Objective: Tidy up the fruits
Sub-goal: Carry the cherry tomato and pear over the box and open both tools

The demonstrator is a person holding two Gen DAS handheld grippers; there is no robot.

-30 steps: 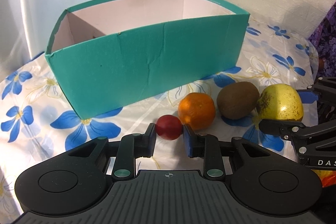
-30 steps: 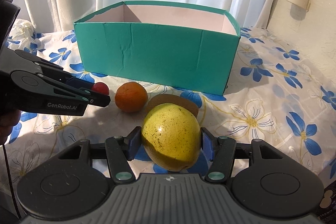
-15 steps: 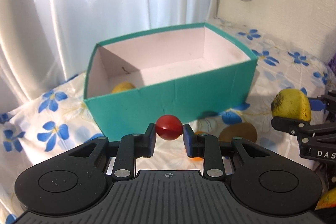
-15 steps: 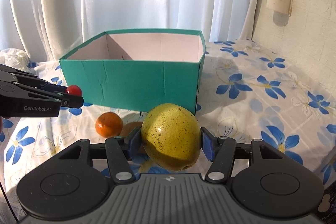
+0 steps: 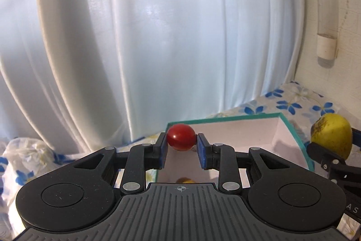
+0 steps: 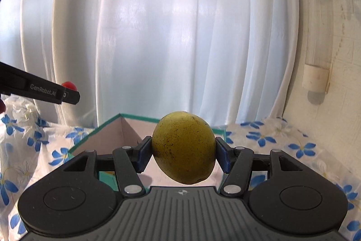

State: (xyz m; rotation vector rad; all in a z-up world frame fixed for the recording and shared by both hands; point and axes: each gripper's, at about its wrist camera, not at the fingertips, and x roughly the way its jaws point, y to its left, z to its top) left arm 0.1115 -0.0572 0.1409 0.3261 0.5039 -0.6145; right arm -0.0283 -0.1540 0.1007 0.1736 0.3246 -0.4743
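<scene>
Two grips live: my left gripper pinches the red fruit over the teal box; my right gripper clamps the yellow fruit above the box's 3 o'clock end.

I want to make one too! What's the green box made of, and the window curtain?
The green box looks like cardboard: thin stiff walls, matte teal outside, plain pale inside. The curtain seems a thin white fabric: soft hanging folds, daylight glowing through.

Matte black left gripper, ribbed housing, silver screws, blue-padded fingers, white "GenRobot.AI" lettering
</scene>
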